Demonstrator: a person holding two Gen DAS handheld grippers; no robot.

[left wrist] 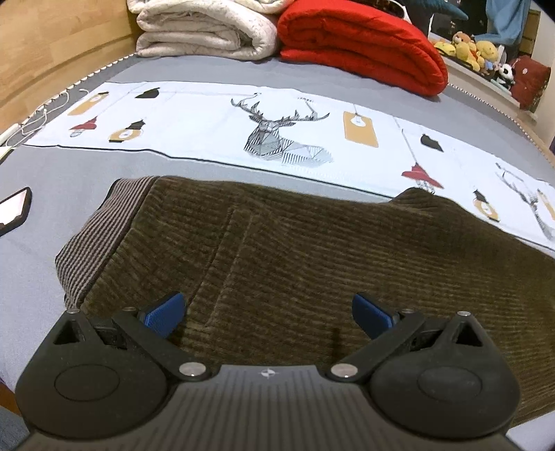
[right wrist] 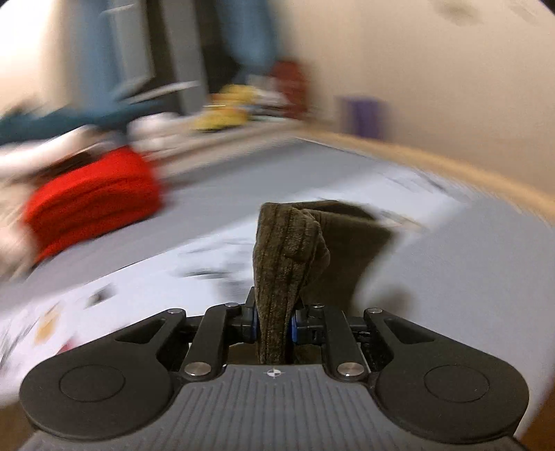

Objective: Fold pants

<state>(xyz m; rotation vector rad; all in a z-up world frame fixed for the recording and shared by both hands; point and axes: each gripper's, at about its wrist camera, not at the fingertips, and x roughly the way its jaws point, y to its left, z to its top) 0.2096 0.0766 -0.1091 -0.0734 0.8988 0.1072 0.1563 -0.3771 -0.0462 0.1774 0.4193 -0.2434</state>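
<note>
Olive-brown corduroy pants (left wrist: 295,253) lie spread on the grey bed, their striped waistband (left wrist: 97,239) at the left. My left gripper (left wrist: 267,314) hovers just over the pants, jaws wide open, blue pads (left wrist: 166,314) clear of the cloth. In the right wrist view, my right gripper (right wrist: 274,324) is shut on a bunched fold of the same corduroy pants (right wrist: 288,249), which stands up lifted between the pads. The background there is smeared by motion.
A white sheet with deer prints (left wrist: 277,135) crosses the grey bed (left wrist: 41,180) behind the pants. A folded red quilt (left wrist: 360,45) and cream blanket (left wrist: 201,31) sit at the far end. A phone (left wrist: 14,211) lies at left, plush toys (left wrist: 471,48) on the ledge.
</note>
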